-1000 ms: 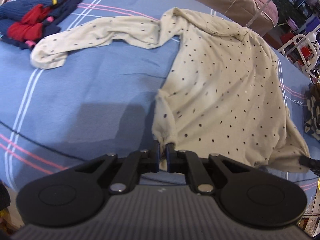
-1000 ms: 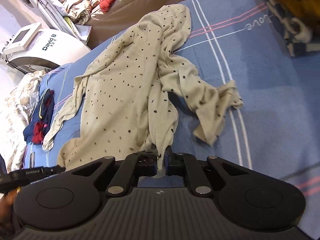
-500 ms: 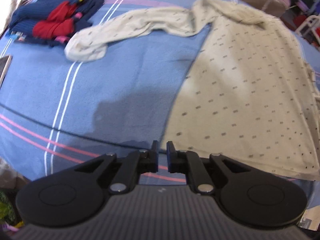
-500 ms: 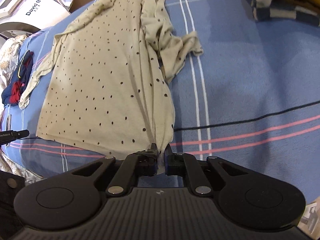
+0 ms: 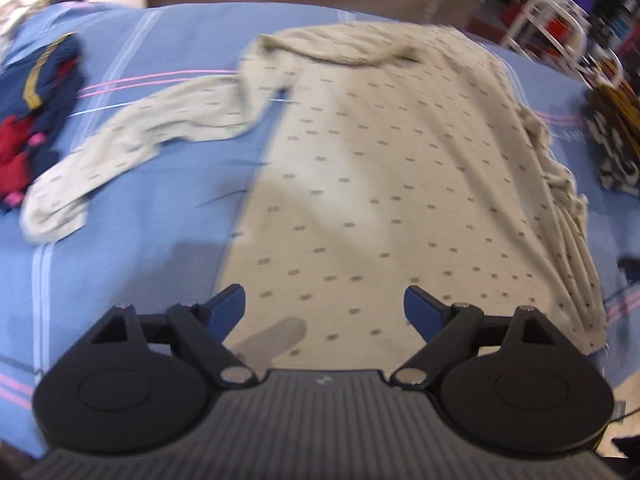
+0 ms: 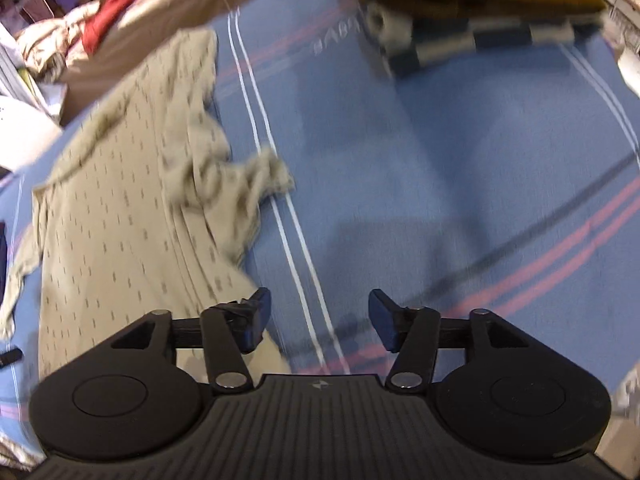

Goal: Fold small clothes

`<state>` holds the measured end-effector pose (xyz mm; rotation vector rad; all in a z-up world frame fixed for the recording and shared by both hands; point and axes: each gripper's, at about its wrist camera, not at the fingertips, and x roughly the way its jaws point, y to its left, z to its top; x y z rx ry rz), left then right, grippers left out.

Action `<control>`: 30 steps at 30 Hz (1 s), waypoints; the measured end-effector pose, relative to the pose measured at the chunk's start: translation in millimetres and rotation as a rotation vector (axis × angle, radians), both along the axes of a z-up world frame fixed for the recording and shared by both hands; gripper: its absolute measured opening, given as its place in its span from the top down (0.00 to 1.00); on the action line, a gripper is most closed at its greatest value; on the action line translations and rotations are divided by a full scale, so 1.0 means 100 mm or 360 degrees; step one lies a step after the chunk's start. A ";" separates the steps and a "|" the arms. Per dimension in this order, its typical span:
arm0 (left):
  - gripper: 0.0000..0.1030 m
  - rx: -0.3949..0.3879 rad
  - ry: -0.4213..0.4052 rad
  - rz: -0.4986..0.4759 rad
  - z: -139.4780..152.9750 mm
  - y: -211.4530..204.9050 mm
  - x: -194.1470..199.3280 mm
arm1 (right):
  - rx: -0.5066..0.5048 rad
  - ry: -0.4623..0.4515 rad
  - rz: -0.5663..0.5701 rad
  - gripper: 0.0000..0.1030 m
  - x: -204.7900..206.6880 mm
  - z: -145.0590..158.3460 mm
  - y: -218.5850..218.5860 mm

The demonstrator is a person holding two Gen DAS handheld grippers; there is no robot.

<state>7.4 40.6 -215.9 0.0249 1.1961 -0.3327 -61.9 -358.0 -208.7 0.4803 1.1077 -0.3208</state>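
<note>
Both jaws of the left hand-held gripper stand far apart and are opening, with nothing pinched between the blue pads; below them, in the lower middle of the left wrist view, lies the hem of the cream dotted shirt. That shirt is spread flat on the blue striped bed sheet, filling the centre of the frame. One long sleeve runs out toward the left edge, its cuff lying near a pile of navy and red clothes in the upper left. Along the shirt's right side the cloth is bunched into folds. A dark patterned garment sits at the right edge, apart from the shirt.

In the right wrist view, the right hand-held gripper is likewise wide and opening, holding nothing. Between its pads shows bare sheet with two white stripes. The shirt's lower corner lies at the left finger; whether they touch cannot be told. The shirt's other sleeve is crumpled at the frame's centre left. A yellow and checked garment lies at the top right. Both views are blurred.
</note>
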 end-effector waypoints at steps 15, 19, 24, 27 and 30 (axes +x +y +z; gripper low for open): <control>0.16 0.0031 0.0146 -0.0274 -0.15 -0.80 0.06 | -0.0223 -0.0038 0.0338 0.93 0.70 -0.25 0.02; 0.16 0.0020 0.0157 -0.0221 -0.17 -0.79 0.12 | -0.0364 -0.0036 0.0219 0.94 0.46 0.06 -0.58; 0.15 0.0012 0.0141 -0.0254 -0.14 -0.89 0.17 | -0.0592 0.0020 0.0094 0.94 0.04 0.44 -1.28; 0.15 0.0009 0.0140 -0.0288 -0.13 -0.97 0.18 | -0.0615 0.0059 -0.0020 0.94 -0.24 0.54 -1.65; 0.15 0.0014 0.0150 -0.0322 -0.14 -1.05 0.20 | -0.0507 0.0086 -0.0093 0.94 -0.32 0.54 -1.85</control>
